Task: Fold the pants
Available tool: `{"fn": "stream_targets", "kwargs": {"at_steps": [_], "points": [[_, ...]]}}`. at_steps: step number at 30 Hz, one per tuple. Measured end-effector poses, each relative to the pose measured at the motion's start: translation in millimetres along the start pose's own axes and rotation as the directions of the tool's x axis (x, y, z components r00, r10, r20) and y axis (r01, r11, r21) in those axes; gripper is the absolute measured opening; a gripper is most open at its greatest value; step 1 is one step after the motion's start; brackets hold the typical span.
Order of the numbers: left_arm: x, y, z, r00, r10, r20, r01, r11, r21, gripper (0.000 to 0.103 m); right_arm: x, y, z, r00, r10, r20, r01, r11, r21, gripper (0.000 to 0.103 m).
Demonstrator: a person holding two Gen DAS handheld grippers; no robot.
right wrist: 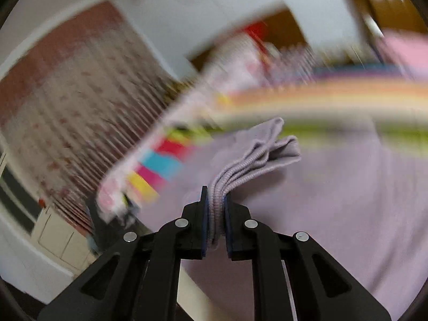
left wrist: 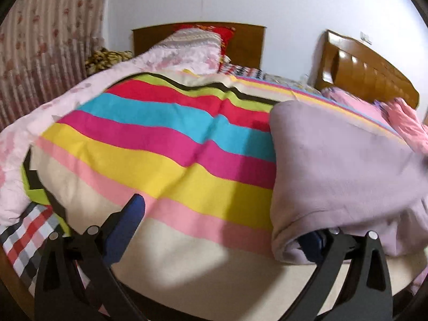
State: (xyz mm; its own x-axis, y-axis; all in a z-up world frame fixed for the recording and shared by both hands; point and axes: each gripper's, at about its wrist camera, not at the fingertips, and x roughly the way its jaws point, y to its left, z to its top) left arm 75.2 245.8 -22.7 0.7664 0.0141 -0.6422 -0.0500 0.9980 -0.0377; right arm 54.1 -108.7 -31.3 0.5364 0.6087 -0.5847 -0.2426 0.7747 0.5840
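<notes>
Across the bed's rainbow-striped quilt [left wrist: 149,144] lie the soft lilac knit pants [left wrist: 347,176], bunched to my right. I am mid-fold: my right gripper [right wrist: 216,208] pinches the ribbed waistband, while my left gripper [left wrist: 222,227] gapes wide, one finger under cloth. Next, I judge, lay the waistband over.

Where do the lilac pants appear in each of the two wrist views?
Left wrist: the lilac pants fill the right side, draped over one finger of the open left gripper.
Right wrist: centre and right, bunched waistband clamped by the right gripper.
Shared landmark: the striped quilt.
</notes>
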Motion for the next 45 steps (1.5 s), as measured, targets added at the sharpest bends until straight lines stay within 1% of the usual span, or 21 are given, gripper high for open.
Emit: {"fn": "stream_targets", "kwargs": {"at_steps": [1, 2, 3, 5, 6, 10, 13, 15, 17, 20, 23, 27, 29, 32, 33, 35, 37, 40, 43, 44, 45], "points": [[3.1, -6.8, -3.2, 1.000, 0.027, -0.008, -0.026, 0.999, 0.032, 0.102, 7.7, -12.6, -11.7, 1.000, 0.006, -0.025, -0.005, 0.999, 0.034, 0.011], [4.2, -10.0, -5.3, 0.999, 0.052, -0.003, -0.052, 0.997, 0.050, 0.102, 10.0, -18.6, -18.6, 1.000, 0.026, -0.015, -0.025, 0.998, 0.056, 0.011], [4.9, -10.7, -5.6, 0.998, 0.063, 0.004, -0.063, 0.997, 0.054, 0.102, 7.9, -15.7, -17.1, 1.000, 0.024, -0.009, -0.023, 0.999, 0.043, 0.011], [6.4, -5.3, -4.2, 0.999, 0.046, -0.020, -0.046, 0.999, 0.021, 0.102, 3.7, -1.8, -9.7, 1.000, 0.000, 0.011, 0.000, 0.999, -0.034, 0.011], [7.3, -2.4, -3.4, 0.999, 0.034, -0.033, -0.034, 0.999, 0.000, 0.102, 3.2, 1.6, -9.4, 1.000, 0.001, 0.011, 0.000, 0.999, -0.044, 0.011], [7.9, 2.7, -5.9, 0.999, 0.022, -0.044, -0.024, 0.999, -0.036, 0.102, 2.6, 1.5, -12.1, 1.000, 0.000, 0.016, 0.001, 0.999, -0.041, 0.011], [1.7, -2.6, -6.1, 0.998, 0.038, -0.047, -0.039, 0.999, -0.032, 0.102, -11.9, 10.8, -10.0, 0.998, -0.007, 0.061, 0.010, 0.998, -0.055, 0.011], [-5.5, -13.5, -5.6, 0.996, 0.084, -0.021, -0.084, 0.996, 0.036, 0.102, -25.2, 9.7, -10.6, 0.995, -0.014, 0.100, 0.021, 0.997, -0.074, 0.011], [-11.6, -29.5, -8.0, 0.990, 0.142, 0.012, -0.143, 0.982, 0.120, 0.102, -30.0, 8.0, -12.3, 0.992, -0.032, 0.122, 0.042, 0.996, -0.077, 0.011], [-13.6, -47.1, -12.7, 0.976, 0.211, 0.051, -0.217, 0.949, 0.230, 0.102, -15.5, -10.6, -22.7, 0.994, -0.077, 0.073, 0.079, 0.996, -0.028, 0.011], [-16.0, -52.9, -16.5, 0.969, 0.237, 0.066, -0.246, 0.931, 0.272, 0.102, -6.0, -22.5, -30.5, 0.996, -0.073, 0.048, 0.072, 0.997, 0.012, 0.011], [-28.4, -58.3, -13.8, 0.960, 0.259, 0.104, -0.278, 0.908, 0.314, 0.102, -25.2, -8.0, -22.0, 0.993, -0.069, 0.097, 0.072, 0.997, -0.030, 0.011], [-30.0, -59.6, -12.6, 0.961, 0.256, 0.109, -0.278, 0.904, 0.326, 0.102, -28.1, -7.2, -20.6, 0.991, -0.082, 0.103, 0.087, 0.995, -0.043, 0.011], [-22.2, -60.4, -17.0, 0.963, 0.258, 0.083, -0.271, 0.899, 0.343, 0.102, -14.1, -27.8, -26.7, 0.994, -0.094, 0.048, 0.093, 0.995, 0.023, 0.011], [-20.9, -61.3, -18.8, 0.960, 0.266, 0.083, -0.278, 0.895, 0.349, 0.102, -10.5, -34.7, -29.7, 0.996, -0.080, 0.042, 0.077, 0.996, 0.052, 0.010], [-23.3, -62.4, -20.1, 0.958, 0.274, 0.089, -0.287, 0.885, 0.365, 0.102, -12.1, -33.8, -27.3, 0.997, -0.075, 0.034, 0.073, 0.996, 0.055, 0.010], [-27.3, -62.2, -20.2, 0.959, 0.269, 0.088, -0.282, 0.878, 0.387, 0.102, -16.4, -28.7, -25.5, 0.994, -0.100, 0.034, 0.099, 0.994, 0.040, 0.011], [-42.4, -61.1, -23.2, 0.964, 0.252, 0.083, -0.263, 0.864, 0.429, 0.102, -24.3, -24.8, -27.8, 0.991, -0.130, 0.027, 0.129, 0.991, 0.028, 0.024], [-62.9, -61.1, -25.4, 0.966, 0.239, 0.096, -0.256, 0.846, 0.467, 0.102, -40.5, -18.2, -27.2, 0.979, -0.186, 0.079, 0.186, 0.983, 0.010, 0.024], [-72.6, -59.3, -22.8, 0.973, 0.209, 0.099, -0.231, 0.856, 0.463, 0.102, -45.6, -11.0, -24.7, 0.970, -0.215, 0.110, 0.218, 0.976, -0.023, 0.024], [-84.1, -56.9, -19.0, 0.980, 0.168, 0.104, -0.196, 0.874, 0.444, 0.102, -47.9, -6.5, -22.9, 0.966, -0.226, 0.126, 0.233, 0.972, -0.043, 0.024]]}}
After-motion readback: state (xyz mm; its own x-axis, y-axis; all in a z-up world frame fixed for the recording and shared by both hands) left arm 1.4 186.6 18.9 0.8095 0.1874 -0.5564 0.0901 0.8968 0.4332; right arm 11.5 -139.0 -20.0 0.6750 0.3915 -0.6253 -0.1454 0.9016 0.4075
